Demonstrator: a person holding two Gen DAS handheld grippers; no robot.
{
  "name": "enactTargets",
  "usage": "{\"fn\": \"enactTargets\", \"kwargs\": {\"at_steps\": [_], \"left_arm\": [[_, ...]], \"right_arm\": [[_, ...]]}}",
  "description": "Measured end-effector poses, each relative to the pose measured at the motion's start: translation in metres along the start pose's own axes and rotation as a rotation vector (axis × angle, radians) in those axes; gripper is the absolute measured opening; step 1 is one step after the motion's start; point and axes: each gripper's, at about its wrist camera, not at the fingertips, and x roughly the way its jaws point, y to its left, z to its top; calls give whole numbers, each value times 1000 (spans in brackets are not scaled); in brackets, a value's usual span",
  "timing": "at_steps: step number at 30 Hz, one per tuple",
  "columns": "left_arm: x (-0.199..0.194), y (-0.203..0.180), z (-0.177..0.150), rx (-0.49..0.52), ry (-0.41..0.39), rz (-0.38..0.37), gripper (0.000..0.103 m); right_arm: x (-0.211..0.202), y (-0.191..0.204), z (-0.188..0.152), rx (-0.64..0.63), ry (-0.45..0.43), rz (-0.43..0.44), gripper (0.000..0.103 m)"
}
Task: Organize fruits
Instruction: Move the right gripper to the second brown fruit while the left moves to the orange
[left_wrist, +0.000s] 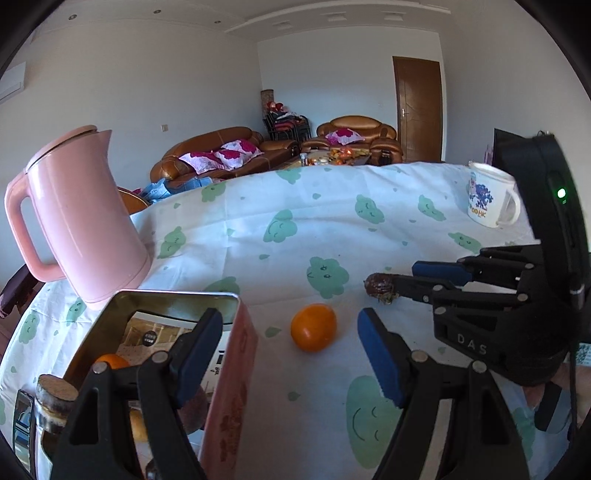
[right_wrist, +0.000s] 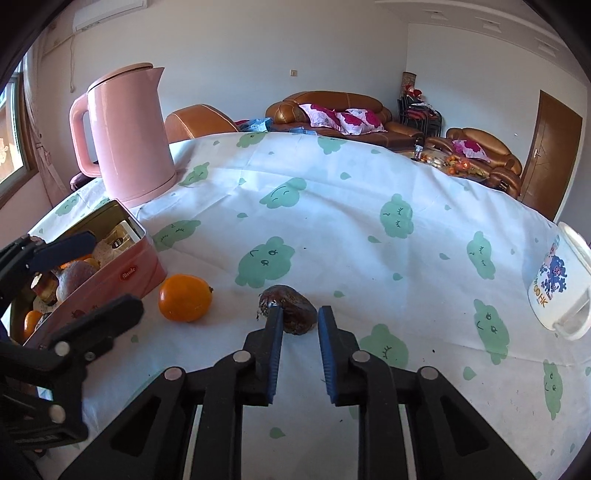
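- Where the right wrist view begins, the right gripper (right_wrist: 298, 314) has its blue-padded fingers (right_wrist: 275, 350) on either side of a dark brown wrinkled fruit (right_wrist: 291, 308) on the desk (right_wrist: 332, 229), closed on its near end; the left wrist view shows the same fruit at the gripper's tips.
- Left of it, the left gripper (left_wrist: 290, 352) stands with its jaws wide apart and nothing between the pads; one finger hangs over the open tin, the other over the cloth.
- An orange fruit (left_wrist: 313, 326) lies on the desk ahead of that gap, just beside the tin's right wall and near the dark fruit, touching neither.
- A pink rectangular tin (right_wrist: 122, 266) sits at the desk's left side, open at the top, holding more orange fruit (right_wrist: 32, 321), a reddish-brown one (right_wrist: 74, 280) and printed paper.
- Behind the tin a pink kettle (right_wrist: 129, 136) stands upright, lid on.
- A white tablecloth with green cloud faces covers the desk.
- Far to the right a white mug (right_wrist: 557, 284) with a blue cartoon print stands well apart from the fruit.
- Beyond the desk are brown leather sofas (right_wrist: 332, 110) with pink-flowered cushions and a brown door (left_wrist: 419, 109).
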Motion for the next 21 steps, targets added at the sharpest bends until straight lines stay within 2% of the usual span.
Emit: {"fn": "enactTargets", "kwargs": {"at_steps": [7,10,12,15,16,17,21], "left_arm": [[37,-14,4,33,129,-54,62],[46,-12,3,20,169,-72,60],[49,-11,5,20,168,-60,59],[55,-16,7,35,178,-63,59],[57,-17,8,39,183,-65,55],[59,-18,9,45,187,-51,53],[58,-13,10,36,175,-34,41]], "right_arm": [[4,0,1,-13,19,31,21],[3,-6,1,20,10,22,21],[2,-10,0,41,6,19,22],[2,-12,1,55,0,17,38],[1,-13,1,58,-2,17,49],[1,-14,1,63,-6,16,56],[-1,-18,0,84,-23,18,57]]}}
